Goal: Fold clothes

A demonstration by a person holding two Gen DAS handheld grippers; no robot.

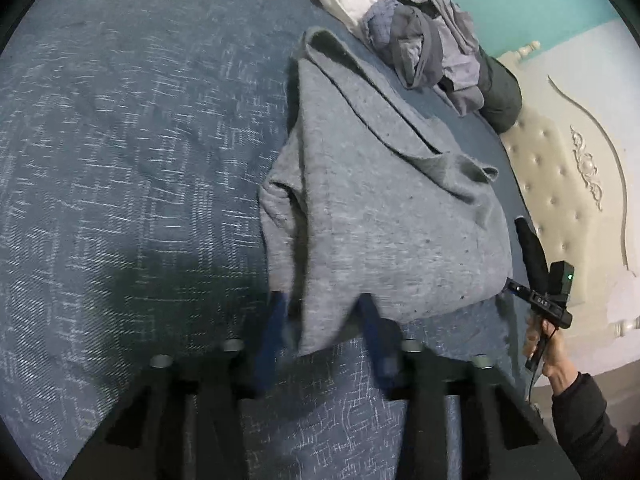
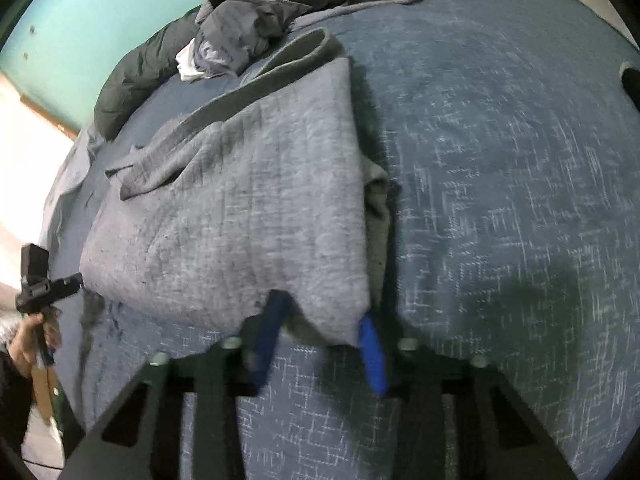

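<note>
Both jaws stand wide, fingers straddling the near edge of the grey garment (image 1: 384, 216): left gripper (image 1: 326, 320), right gripper (image 2: 320, 320). Part-folded, the garment lies on the blue bedspread (image 1: 120, 160), with a clothes pile (image 1: 424, 40) beyond.

A bed (image 1: 120, 160) in a blue crosshatch cover carries a grey folded garment (image 1: 380, 220) just ahead of the claw, with a heap of unfolded clothes (image 1: 420, 40) lying farther beyond.
</note>
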